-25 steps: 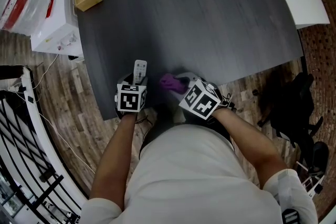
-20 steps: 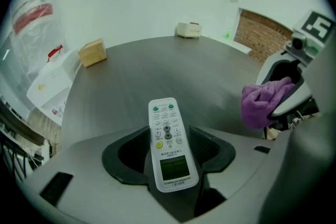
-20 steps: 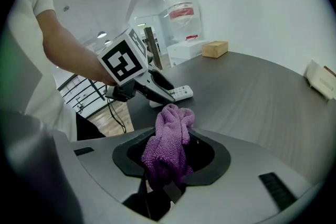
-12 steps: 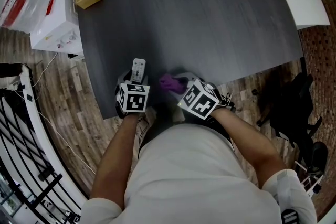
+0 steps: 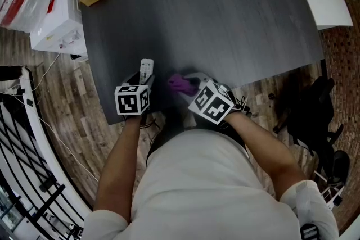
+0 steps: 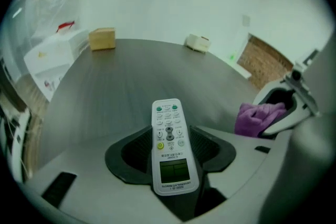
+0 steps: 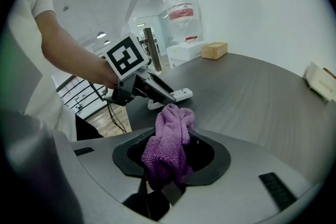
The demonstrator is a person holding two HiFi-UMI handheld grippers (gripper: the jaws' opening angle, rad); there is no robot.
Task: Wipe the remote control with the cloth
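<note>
The person stood close to the near edge of the dark worktop (image 5: 225, 25) with both tools held low in front of the body. The left gripper (image 5: 144, 79) held the remote control (image 6: 170, 165) by its lower half. Its fingers (image 6: 135, 150) stood about half open on the two long sides of the remote, and the button end stuck out forward, a little above the worktop as far as I could judge. In the last second these fingers had opened slightly, but the remote remained between them and did not slip. The bigger change was a roll of the left wrist: the marker cube (image 5: 133, 100) now showed two of its faces from above, where before it showed mostly one, and so the remote was tilted with it. The hand itself kept its place. The right gripper (image 7: 169, 157) did not move. Its fingers (image 7: 207, 157) were closed tightly on the purple cloth (image 7: 170, 128), which bulged out in a soft bunch. The cloth hung near the remote, on its right side, and seen from above there was a small gap between them. I think the roll was made to offer another face of the remote to the cloth, so the next wiping stroke had not yet started.
</note>
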